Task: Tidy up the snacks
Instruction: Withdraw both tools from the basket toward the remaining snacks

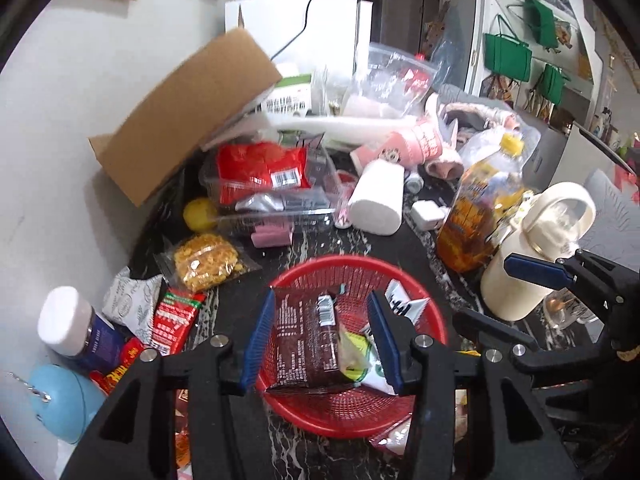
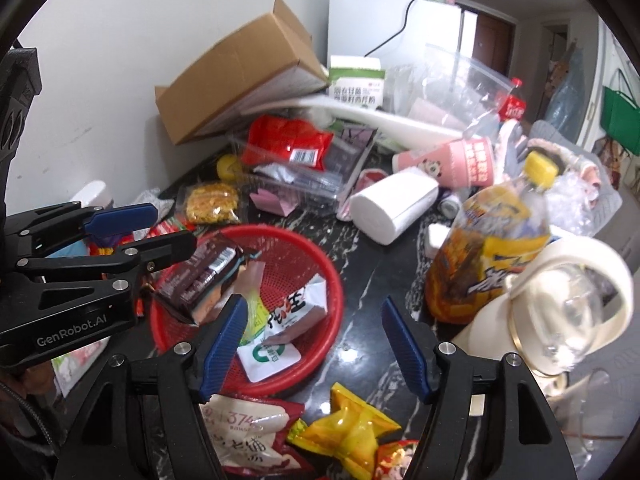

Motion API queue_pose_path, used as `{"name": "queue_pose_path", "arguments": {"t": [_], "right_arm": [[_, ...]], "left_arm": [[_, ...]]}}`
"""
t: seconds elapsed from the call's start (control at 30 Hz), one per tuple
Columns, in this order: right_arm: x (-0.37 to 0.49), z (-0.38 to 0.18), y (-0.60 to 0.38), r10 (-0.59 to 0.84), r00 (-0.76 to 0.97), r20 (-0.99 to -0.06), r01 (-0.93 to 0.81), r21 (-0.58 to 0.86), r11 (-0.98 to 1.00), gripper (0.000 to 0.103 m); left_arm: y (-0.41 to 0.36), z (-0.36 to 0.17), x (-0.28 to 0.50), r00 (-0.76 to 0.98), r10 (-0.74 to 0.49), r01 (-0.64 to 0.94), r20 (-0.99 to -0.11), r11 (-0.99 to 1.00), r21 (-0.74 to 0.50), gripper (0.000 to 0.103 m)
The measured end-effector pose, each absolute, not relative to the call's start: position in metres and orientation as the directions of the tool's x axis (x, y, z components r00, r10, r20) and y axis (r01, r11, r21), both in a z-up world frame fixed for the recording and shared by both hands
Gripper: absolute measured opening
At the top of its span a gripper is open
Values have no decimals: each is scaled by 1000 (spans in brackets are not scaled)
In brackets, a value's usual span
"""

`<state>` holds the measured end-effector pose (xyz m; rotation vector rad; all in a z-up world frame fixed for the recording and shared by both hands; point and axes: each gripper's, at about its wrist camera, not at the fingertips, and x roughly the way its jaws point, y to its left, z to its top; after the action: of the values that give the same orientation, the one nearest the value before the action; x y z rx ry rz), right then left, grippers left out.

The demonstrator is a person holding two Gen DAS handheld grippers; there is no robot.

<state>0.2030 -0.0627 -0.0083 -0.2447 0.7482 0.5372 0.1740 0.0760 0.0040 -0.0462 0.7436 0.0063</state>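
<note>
left gripper (image 1: 322,336) part-open above brown pack (image 1: 304,344) in basket (image 1: 434,312) (collecting snacks); right gripper (image 2: 312,344) empty, half-wide.

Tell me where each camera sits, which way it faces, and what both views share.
Left wrist: on the left hand-held gripper, angled down at the round red plastic basket; its blue pads flank a dark brown snack packet; right hand-held gripper at right edge.
Right wrist: on the right hand-held gripper, angled down over the basket's right rim, jaws empty; left gripper enters at left.
Shared: basket, brown packet, brown cardboard box, yellow-capped drink bottle.
</note>
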Motion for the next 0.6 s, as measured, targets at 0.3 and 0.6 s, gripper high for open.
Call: {"name": "queue_pose_path", "arguments": {"t": [0.3, 0.6], "right_arm": [[175, 31, -79, 384, 666, -639, -525, -36, 850, 70], [131, 60, -105, 368, 728, -579, -487, -59, 871, 72]], "left_arm": [[59, 44, 143, 785, -9, -4, -619, 1000, -20, 47], [35, 69, 105, 816, -38, 33, -577, 999, -19, 47]]}}
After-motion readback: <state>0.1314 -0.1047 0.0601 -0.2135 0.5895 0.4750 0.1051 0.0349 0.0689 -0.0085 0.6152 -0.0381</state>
